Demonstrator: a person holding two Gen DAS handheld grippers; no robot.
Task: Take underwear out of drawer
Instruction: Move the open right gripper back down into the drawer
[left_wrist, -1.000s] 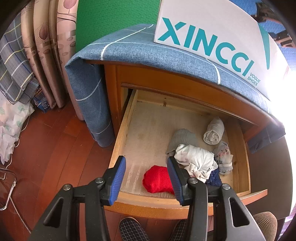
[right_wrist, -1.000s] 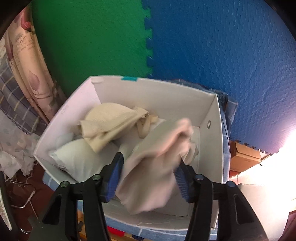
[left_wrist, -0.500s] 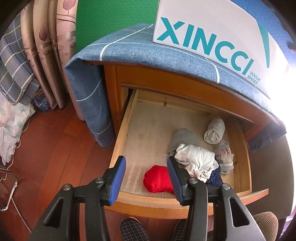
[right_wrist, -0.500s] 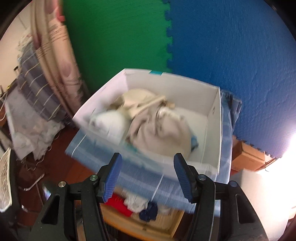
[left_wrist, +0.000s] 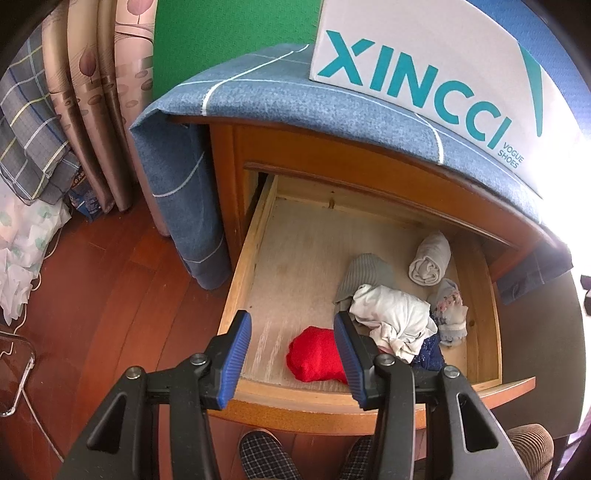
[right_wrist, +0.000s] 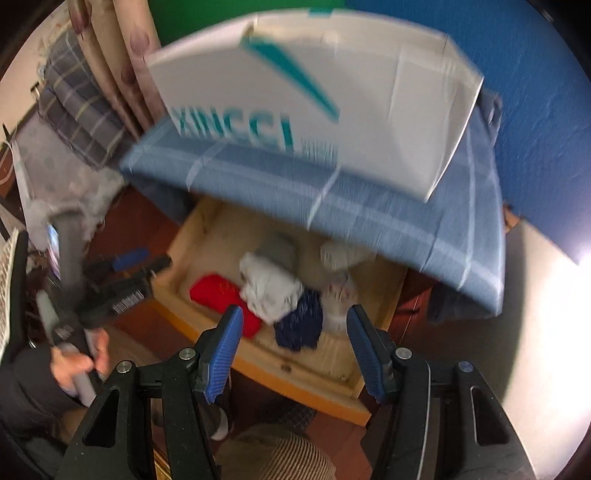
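Clearly the right claw (right_wrist: 293, 347), spread and empty, hangs nearer: the navy underwear (right_wrist: 299, 320) lies in the open drawer (right_wrist: 258, 363), just beyond its pads, front-right corner.

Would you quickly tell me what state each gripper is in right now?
Left gripper: open, holding nothing.
Right gripper: open, holding nothing.

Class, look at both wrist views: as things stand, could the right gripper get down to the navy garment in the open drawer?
Probably yes. The right gripper is open and empty, above the drawer's front edge. The navy garment lies near the front with nothing over most of it; only the white garment overlaps one side. The left gripper hangs clear.
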